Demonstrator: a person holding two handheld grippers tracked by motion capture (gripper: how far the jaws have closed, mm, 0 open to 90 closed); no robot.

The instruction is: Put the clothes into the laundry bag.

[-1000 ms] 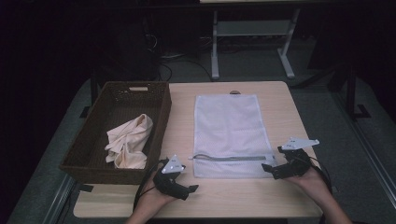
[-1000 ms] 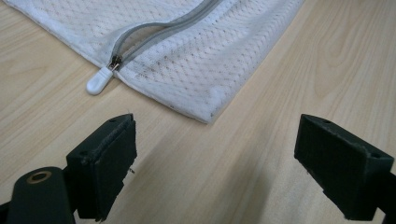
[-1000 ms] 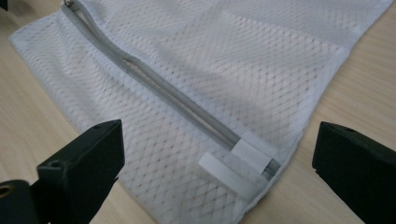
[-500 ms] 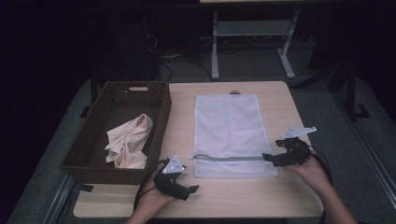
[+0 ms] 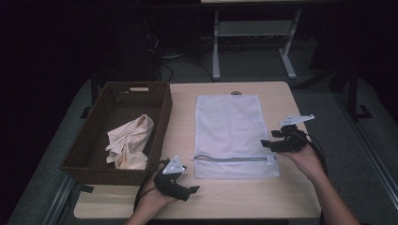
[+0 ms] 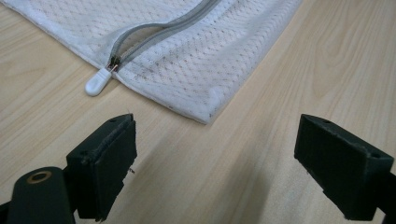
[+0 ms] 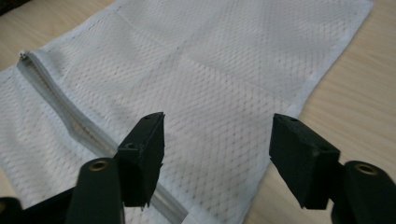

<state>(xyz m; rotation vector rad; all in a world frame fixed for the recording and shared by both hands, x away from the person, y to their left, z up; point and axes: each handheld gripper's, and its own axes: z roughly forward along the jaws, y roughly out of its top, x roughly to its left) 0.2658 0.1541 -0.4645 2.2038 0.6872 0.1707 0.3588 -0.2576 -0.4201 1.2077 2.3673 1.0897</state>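
A white mesh zip bag (image 5: 232, 129) lies flat in the middle of the table, its grey zipper (image 5: 232, 158) running along the near end. My left gripper (image 5: 190, 191) rests low on the table by the bag's near left corner, open wide, nothing between its jaws. Just ahead of the left gripper (image 6: 215, 158) lies the white zipper pull (image 6: 97, 84). My right gripper (image 5: 268, 144) hovers over the bag's right edge. The right gripper's (image 7: 219, 154) jaws have just been closing and stand partly open above the mesh bag (image 7: 205, 74), gripping nothing.
A dark wicker basket (image 5: 80, 154) stands at the table's left with a crumpled cream cloth (image 5: 129, 143) inside. Bare wooden table (image 5: 281, 197) runs along the front and right of the bag. A metal stand (image 5: 253, 33) is on the floor behind the table.
The right gripper has lifted and moved away from the table's front right, coming over the bag's right edge, and its jaws have narrowed. The left gripper and the bag have stayed put.
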